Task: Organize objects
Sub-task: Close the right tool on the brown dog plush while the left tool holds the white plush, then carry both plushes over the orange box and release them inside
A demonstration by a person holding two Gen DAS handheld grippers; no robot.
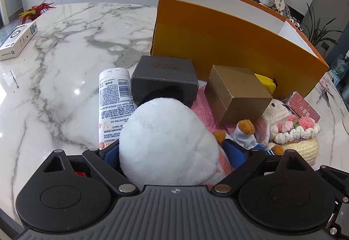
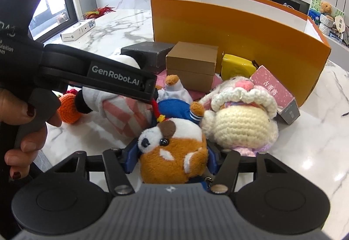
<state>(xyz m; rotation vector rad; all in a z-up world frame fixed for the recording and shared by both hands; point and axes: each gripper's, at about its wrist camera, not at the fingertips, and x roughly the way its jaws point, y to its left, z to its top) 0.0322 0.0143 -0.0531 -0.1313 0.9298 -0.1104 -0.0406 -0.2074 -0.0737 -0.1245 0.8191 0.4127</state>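
An open orange box (image 2: 237, 28) stands on the marble table (image 1: 65, 65). In front of it lie a brown box (image 2: 192, 63) and a dark box (image 1: 164, 78). Nearer still, the left gripper (image 1: 172, 152) clamps a white plush toy (image 1: 165, 137); the right gripper (image 2: 172, 152) clamps a brown-and-white plush dog (image 2: 174, 148) beside a crocheted doll (image 2: 242, 122).

Both views are brightly and evenly lit by daylight, admitted through a window (image 2: 50, 6) seen to the left of the right tongs. Small glare spots are thrown on the polished counter (image 1: 65, 91), left of the left tongs. Shadows are kept soft. Straight edges are bowed by fisheye distortion, and the corners are darkened. Focus is held sharp throughout.
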